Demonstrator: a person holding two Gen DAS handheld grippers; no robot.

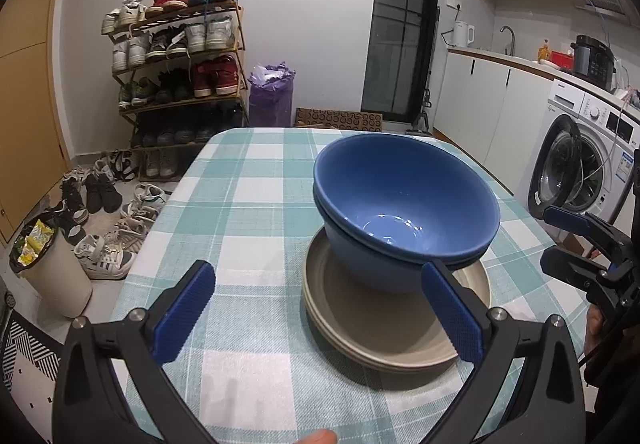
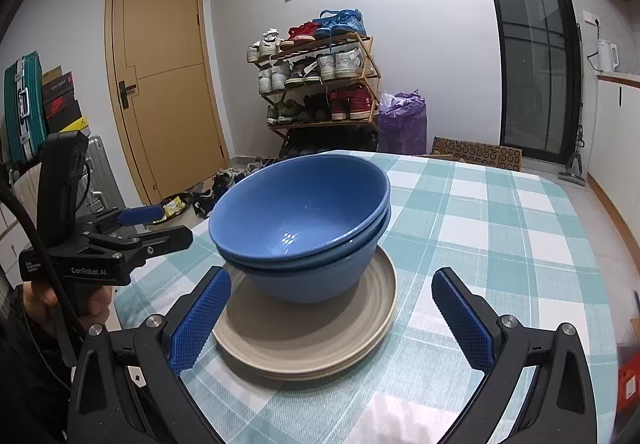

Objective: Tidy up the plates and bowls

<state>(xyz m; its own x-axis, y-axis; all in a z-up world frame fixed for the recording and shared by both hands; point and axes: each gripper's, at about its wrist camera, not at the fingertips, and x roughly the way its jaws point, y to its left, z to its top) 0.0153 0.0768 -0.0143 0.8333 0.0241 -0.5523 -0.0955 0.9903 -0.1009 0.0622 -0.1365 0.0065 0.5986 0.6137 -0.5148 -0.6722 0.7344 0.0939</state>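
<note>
Now two nested blue bowls [image 1: 404, 200] atop stacked beige plates [image 1: 384, 328], both grippers' jaws wide, empty.

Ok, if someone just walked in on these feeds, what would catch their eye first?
The two nested blue bowls stacked on the beige plates, mid-table on the teal checked tablecloth. Both the left gripper and right gripper stand open and empty. Behind, a crowded shoe rack stands against the wall.
</note>
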